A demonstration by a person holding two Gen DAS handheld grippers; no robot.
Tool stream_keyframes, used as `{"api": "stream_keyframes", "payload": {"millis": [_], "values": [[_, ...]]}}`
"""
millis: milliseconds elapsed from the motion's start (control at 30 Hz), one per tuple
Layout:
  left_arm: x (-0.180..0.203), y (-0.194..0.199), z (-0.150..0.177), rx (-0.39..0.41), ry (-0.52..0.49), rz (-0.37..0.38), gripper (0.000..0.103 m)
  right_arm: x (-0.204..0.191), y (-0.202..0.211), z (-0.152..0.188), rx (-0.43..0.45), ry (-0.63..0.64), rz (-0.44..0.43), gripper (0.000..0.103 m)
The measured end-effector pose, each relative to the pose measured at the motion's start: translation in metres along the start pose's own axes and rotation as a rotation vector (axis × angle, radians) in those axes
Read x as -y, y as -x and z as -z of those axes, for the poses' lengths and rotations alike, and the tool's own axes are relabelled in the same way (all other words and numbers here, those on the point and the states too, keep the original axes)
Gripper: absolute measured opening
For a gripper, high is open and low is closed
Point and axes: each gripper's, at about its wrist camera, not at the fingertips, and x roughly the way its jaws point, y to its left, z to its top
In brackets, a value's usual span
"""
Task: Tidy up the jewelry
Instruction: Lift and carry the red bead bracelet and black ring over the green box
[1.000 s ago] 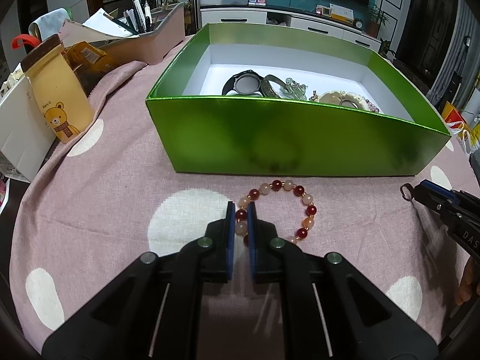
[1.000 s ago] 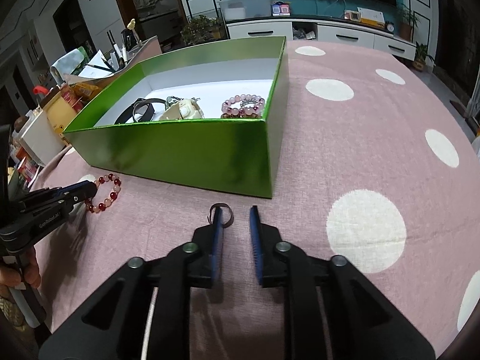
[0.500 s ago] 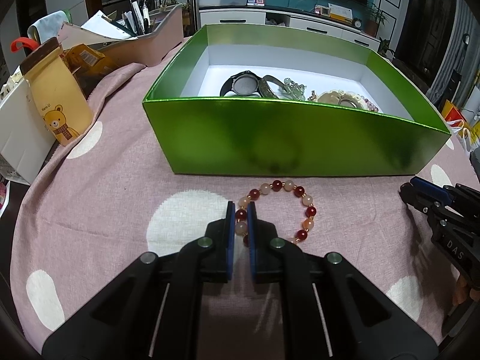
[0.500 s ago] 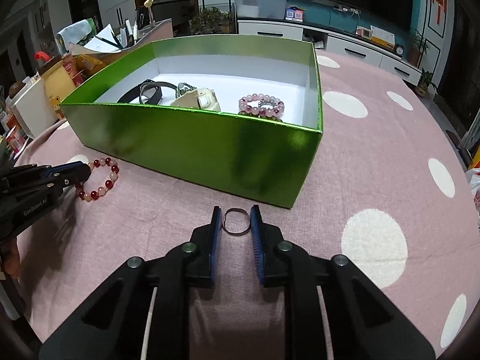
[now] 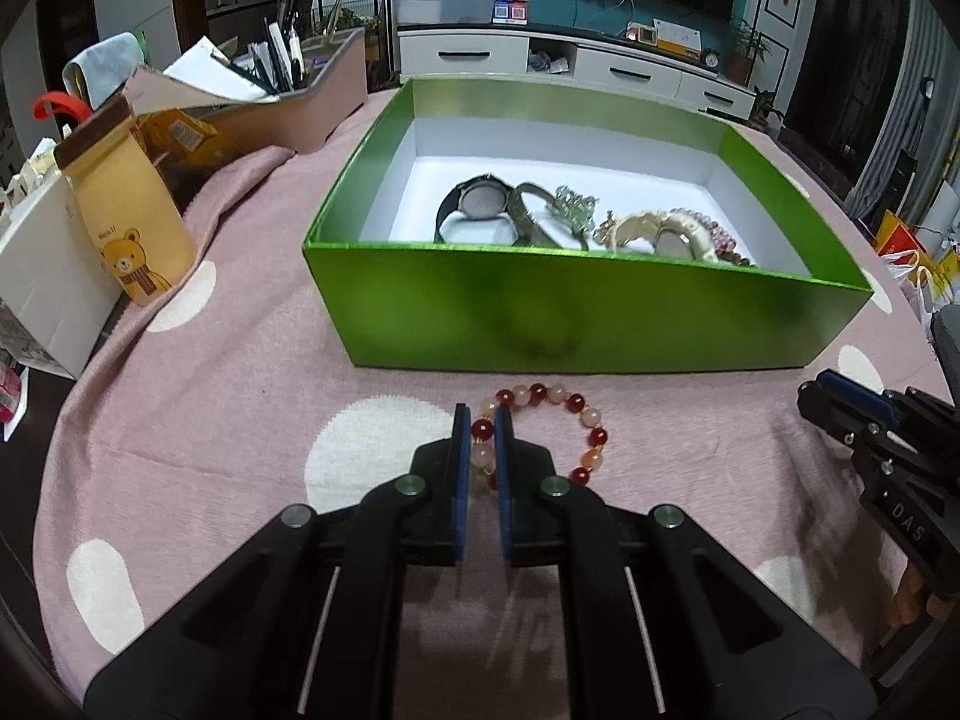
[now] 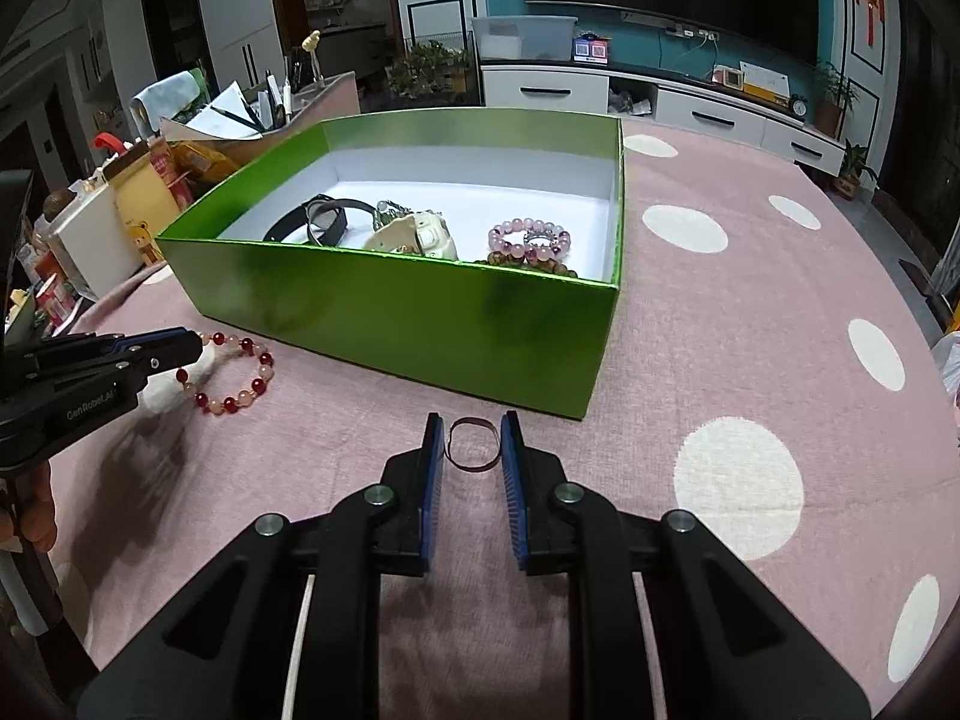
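Left gripper (image 5: 482, 420) pinching the near-left arc of a red-and-peach bead bracelet (image 5: 543, 427), blue pads pressed onto the beads; rest of the loop lying on the pink polka-dot cloth (image 5: 228, 396) just ahead and to the right of the fingertips. Straight ahead, beyond the bracelet, a green box (image 5: 576, 324) with white lining. Inside: a dark watch (image 5: 480, 204), a mesh strap, a cream watch (image 5: 666, 234), and a pink bead bracelet (image 6: 528, 240) toward the box's right end. Far left of the left gripper, a yellow pouch (image 5: 129, 222) printed with a bear in a scarf, small wording above the bear too blurred to read.

Right gripper (image 6: 472, 441) spread, blue pads flanking a thin dark ring (image 6: 474, 444) flat on the cloth, left pad about touching the ring, right pad just beside it. Green box corner just ahead of the fingertips.

Readable on the left gripper's side in the right wrist view: "GenRobot.AI". On the right gripper's body in the left wrist view: "DAS", remainder cut off.
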Motion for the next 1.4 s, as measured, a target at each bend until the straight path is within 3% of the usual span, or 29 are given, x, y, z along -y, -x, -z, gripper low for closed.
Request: {"api": "stream_keyframes", "payload": {"millis": [667, 1400], "values": [[0.023, 0.057, -0.022, 0.098, -0.02, 0.045, 0.007, 0.013, 0.04, 0.003, 0.083, -0.049, -0.038, 0.019], [0.035, 0.092, -0.062, 0.194, -0.045, 0.045, 0.007, 0.017, 0.074, -0.03, 0.206, -0.055, -0.063, 0.019]]}}
